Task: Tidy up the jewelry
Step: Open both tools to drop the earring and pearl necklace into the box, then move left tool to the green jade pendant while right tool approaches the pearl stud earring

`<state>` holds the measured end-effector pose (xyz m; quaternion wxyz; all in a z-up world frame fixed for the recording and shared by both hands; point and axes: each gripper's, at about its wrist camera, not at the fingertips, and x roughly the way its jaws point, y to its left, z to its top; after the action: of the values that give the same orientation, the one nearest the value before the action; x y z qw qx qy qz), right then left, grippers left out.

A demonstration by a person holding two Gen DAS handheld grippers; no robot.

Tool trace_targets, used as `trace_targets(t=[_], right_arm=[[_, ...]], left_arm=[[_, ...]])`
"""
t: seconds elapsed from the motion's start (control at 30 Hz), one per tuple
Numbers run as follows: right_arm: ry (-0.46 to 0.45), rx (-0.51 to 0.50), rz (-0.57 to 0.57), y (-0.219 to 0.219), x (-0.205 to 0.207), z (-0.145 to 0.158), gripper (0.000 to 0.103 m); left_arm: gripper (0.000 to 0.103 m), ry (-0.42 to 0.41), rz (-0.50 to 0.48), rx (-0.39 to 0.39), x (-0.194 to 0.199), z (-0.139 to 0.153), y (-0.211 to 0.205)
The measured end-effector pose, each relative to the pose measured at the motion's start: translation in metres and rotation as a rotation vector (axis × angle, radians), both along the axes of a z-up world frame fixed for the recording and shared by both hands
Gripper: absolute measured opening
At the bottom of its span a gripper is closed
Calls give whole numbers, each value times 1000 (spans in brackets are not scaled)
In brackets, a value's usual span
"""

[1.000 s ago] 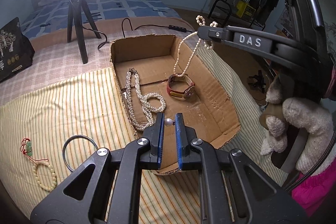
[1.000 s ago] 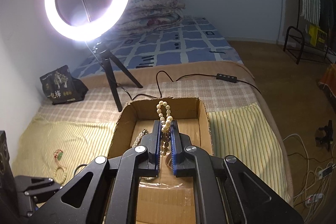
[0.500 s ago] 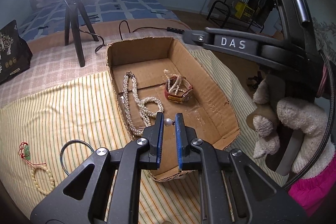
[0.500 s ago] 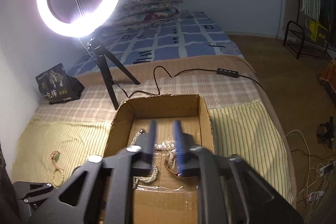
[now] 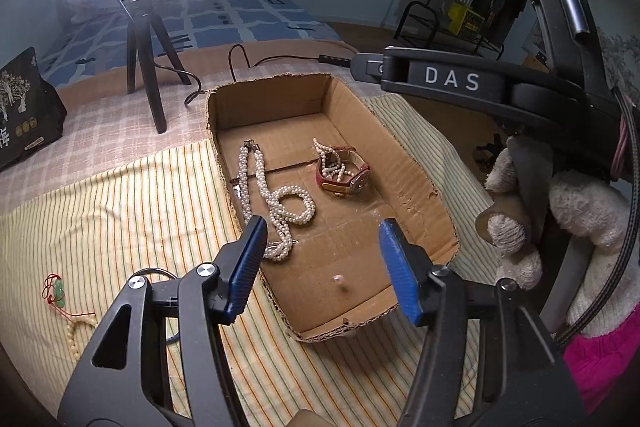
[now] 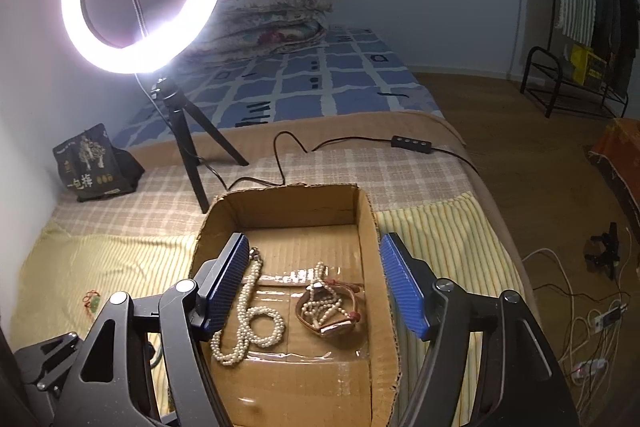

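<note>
Most of the jewelry already lies in the cardboard box [image 5: 416, 187] at mid-frame: a thick pearl necklace [image 5: 276, 199] along its left side, a red-strapped watch [image 5: 344, 175] with a thin pearl strand [image 5: 330, 163] heaped on it, and a single loose pearl [image 5: 338, 279] near the front wall. Both the left claw [image 5: 320, 267] and the right claw [image 6: 312, 291] hang over the box, spread wide and gripping nothing. Judging by the lower left, a bead bracelet with a green charm [image 5: 60, 297] and a dark ring [image 5: 154, 273], partly hidden behind the left claw, remain on the striped cloth [image 5: 100, 211].

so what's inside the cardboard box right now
Inside the cardboard box: a long pearl necklace, a red watch with a thin pearl strand piled on it, and one loose pearl. The watch's underside is hidden.
</note>
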<state>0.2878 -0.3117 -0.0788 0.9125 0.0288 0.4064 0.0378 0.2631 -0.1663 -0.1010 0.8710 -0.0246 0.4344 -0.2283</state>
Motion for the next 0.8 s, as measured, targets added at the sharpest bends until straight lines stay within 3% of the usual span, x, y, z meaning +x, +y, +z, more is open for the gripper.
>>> trace_targets(t=[0.57, 0.8], right_arm=[[-23, -13, -37, 0, -21, 13, 71], [-22, -39, -39, 1, -39, 18, 77]], left_arm=[[60, -45, 18, 41, -19, 15, 29], [60, -42, 47, 84, -24, 10, 60]])
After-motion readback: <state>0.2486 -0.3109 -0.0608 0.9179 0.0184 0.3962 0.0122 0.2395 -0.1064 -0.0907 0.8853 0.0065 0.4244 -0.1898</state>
